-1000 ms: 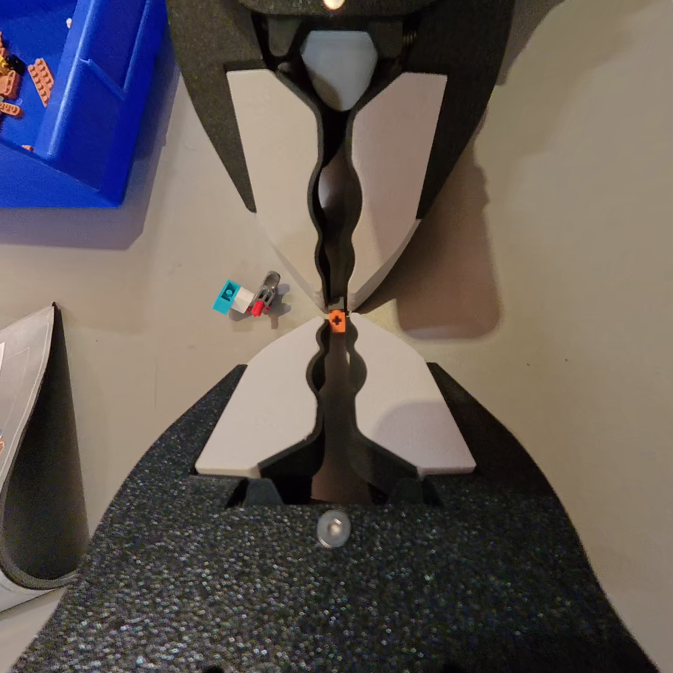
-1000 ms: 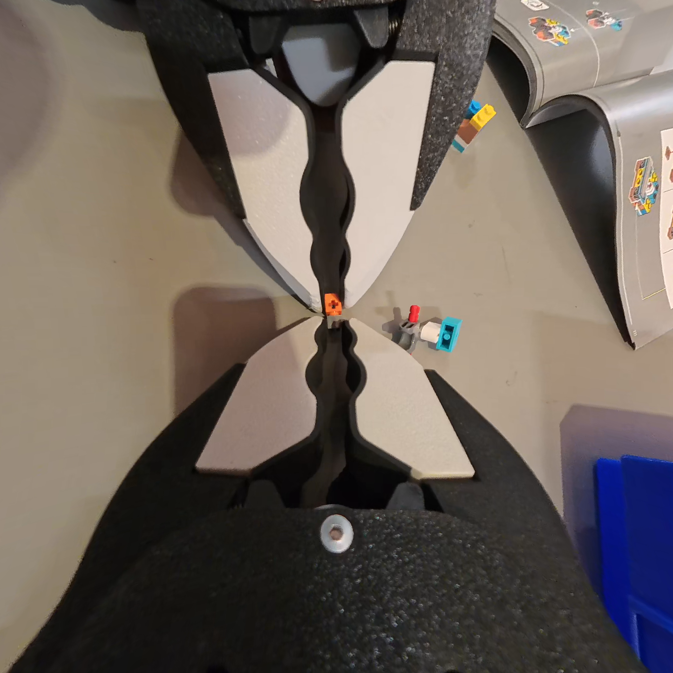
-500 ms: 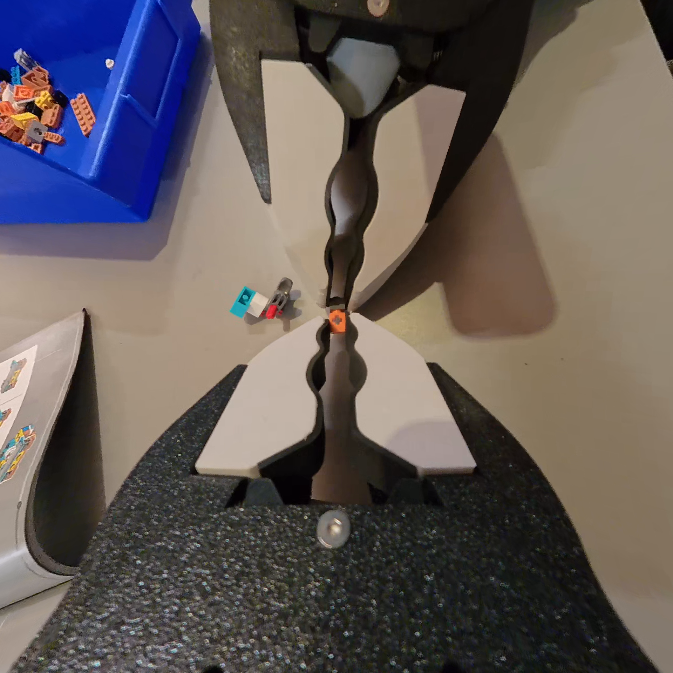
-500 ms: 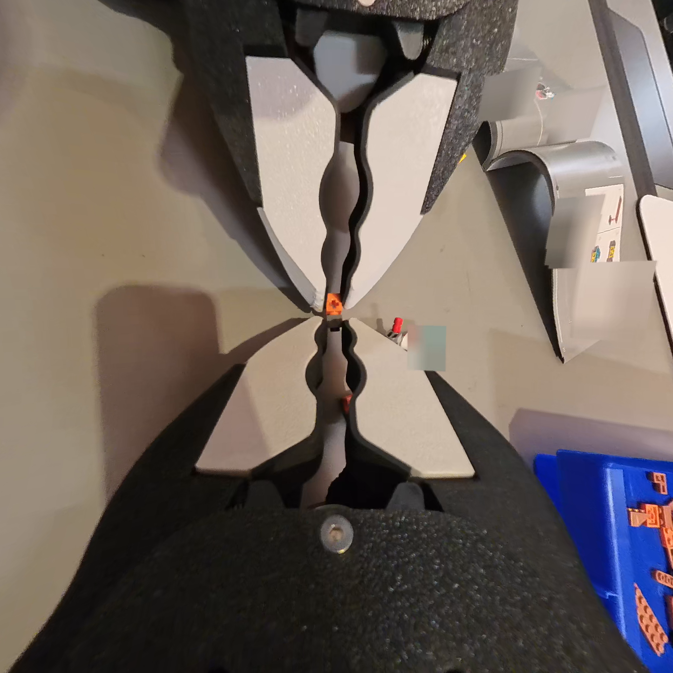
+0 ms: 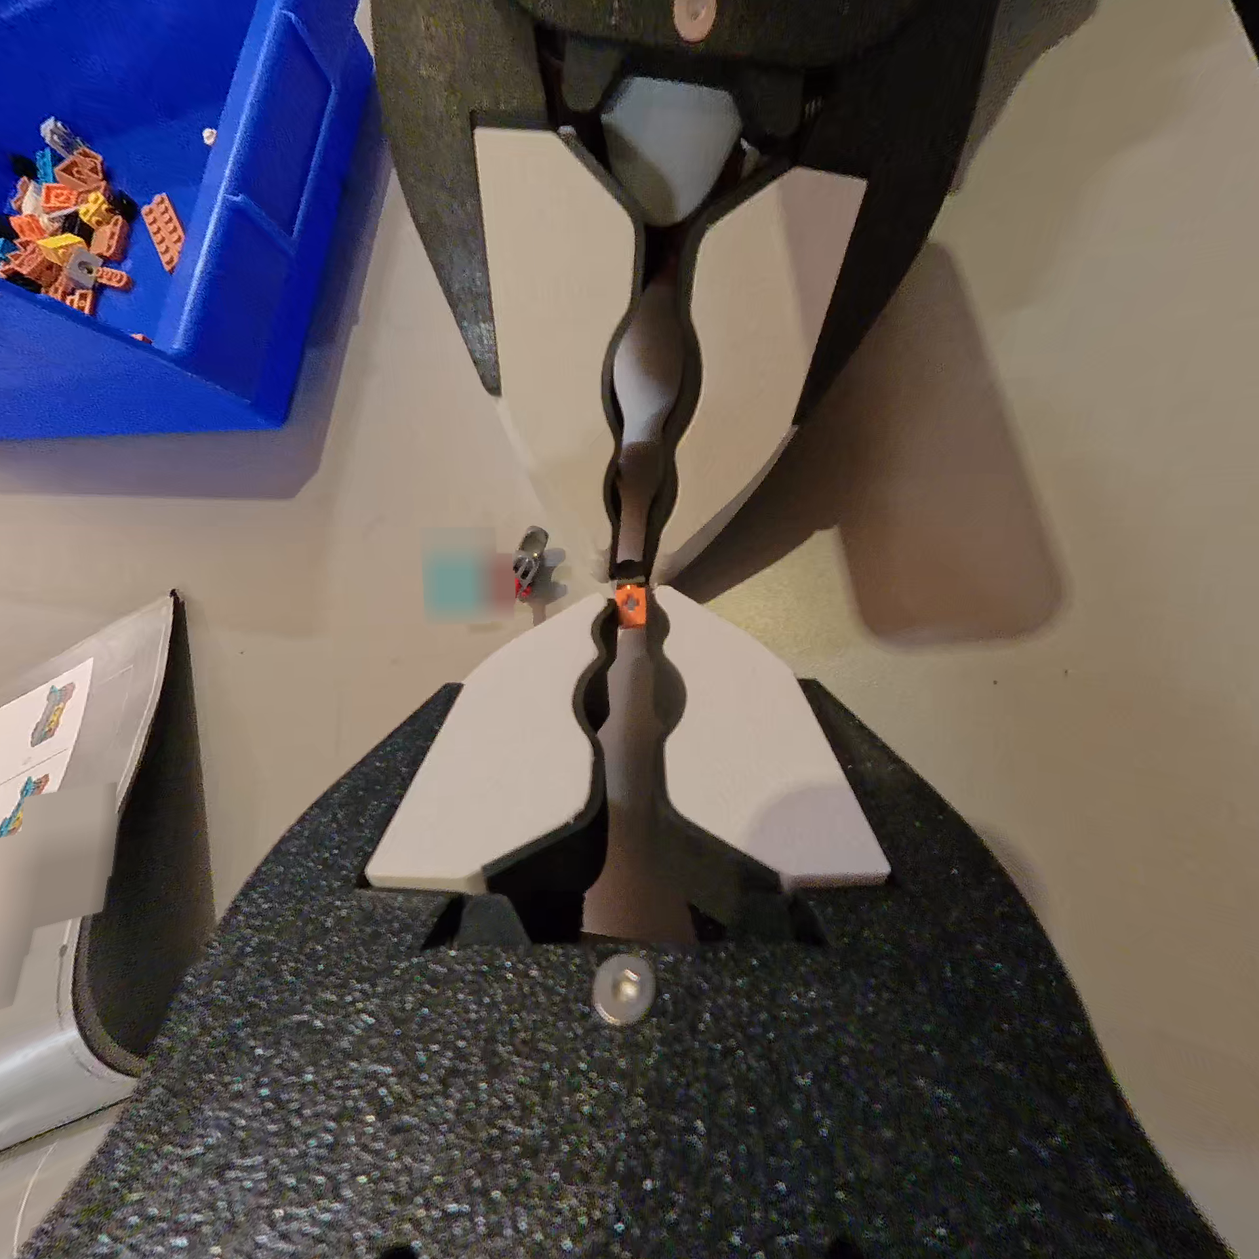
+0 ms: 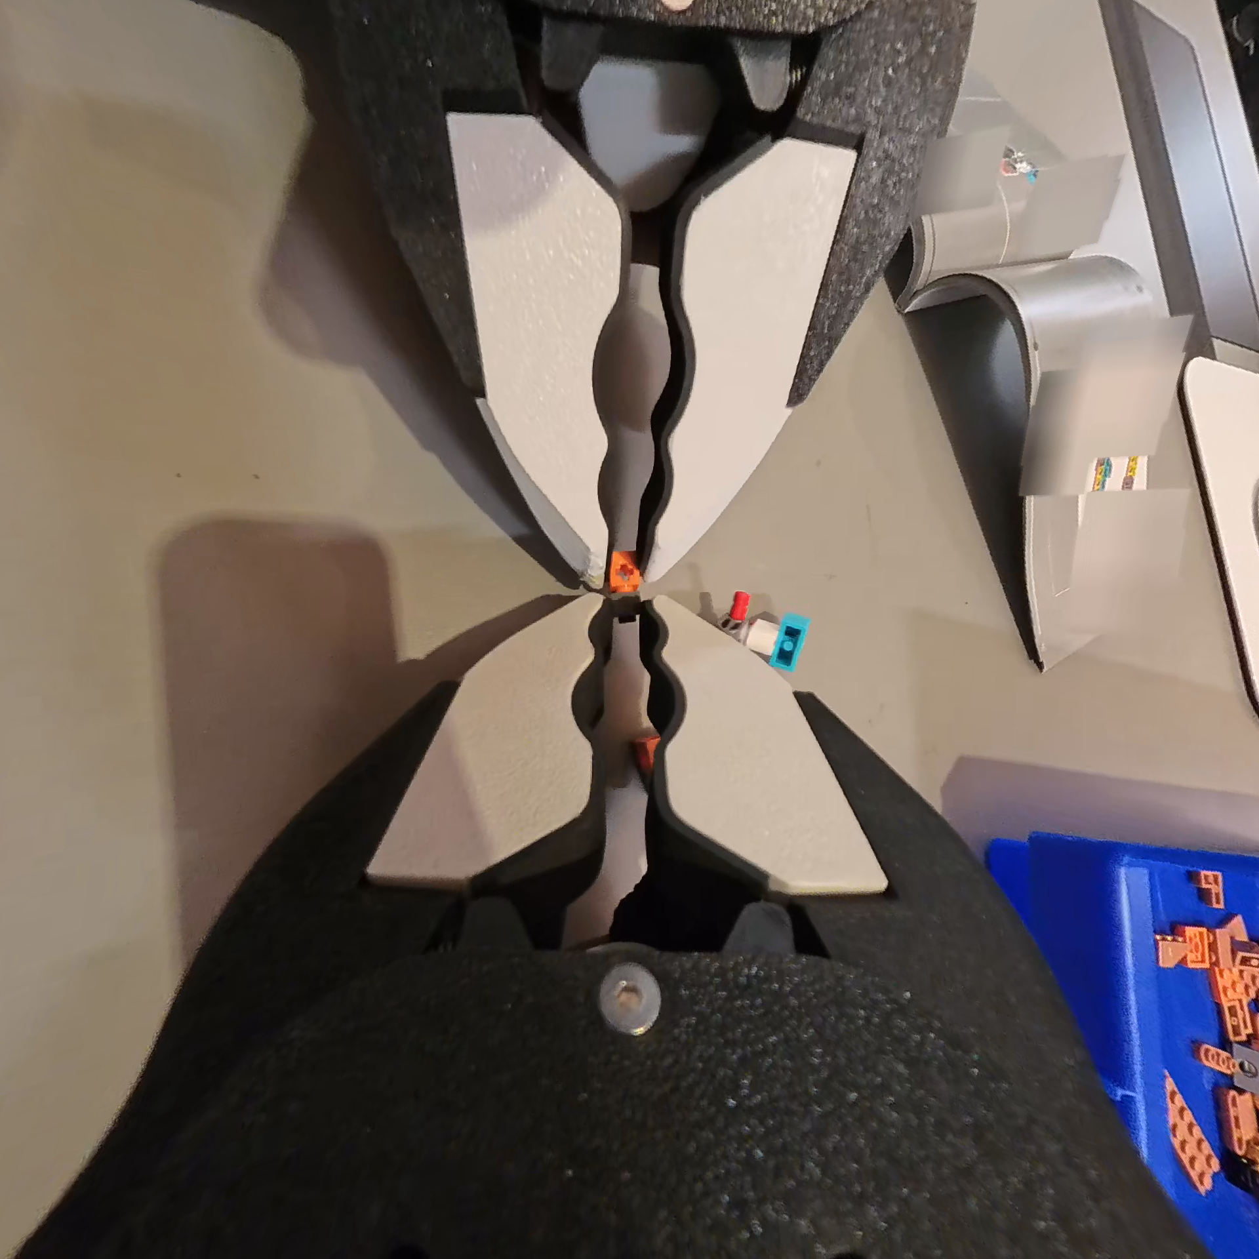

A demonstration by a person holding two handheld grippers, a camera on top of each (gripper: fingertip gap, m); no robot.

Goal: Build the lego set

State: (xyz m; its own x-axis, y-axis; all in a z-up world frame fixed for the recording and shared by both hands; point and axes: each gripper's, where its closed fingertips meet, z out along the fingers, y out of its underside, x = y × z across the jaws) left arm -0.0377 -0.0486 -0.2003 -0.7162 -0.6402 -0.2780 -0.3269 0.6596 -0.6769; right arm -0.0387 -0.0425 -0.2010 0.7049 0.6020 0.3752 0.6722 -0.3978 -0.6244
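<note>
Left gripper (image 5: 630, 608) clamped on orange brick (image 5: 630, 605) | right gripper (image 6: 623, 608) pinching small black piece (image 6: 625, 608), nose-to-nose against orange brick for mating | teal-and-white subassembly (image 6: 776, 637) waits just beside orange brick

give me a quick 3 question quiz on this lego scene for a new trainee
1. True or false: the left gripper is shut on the orange piece.
2. What does the right gripper pinch? A) a small black piece B) the teal brick C) nothing
3. Fill in: the loose bricks sit in a ____ bin.

Key: 1 true. 2 A, the small black piece; the teal brick lies on the table. 3 blue.
</note>
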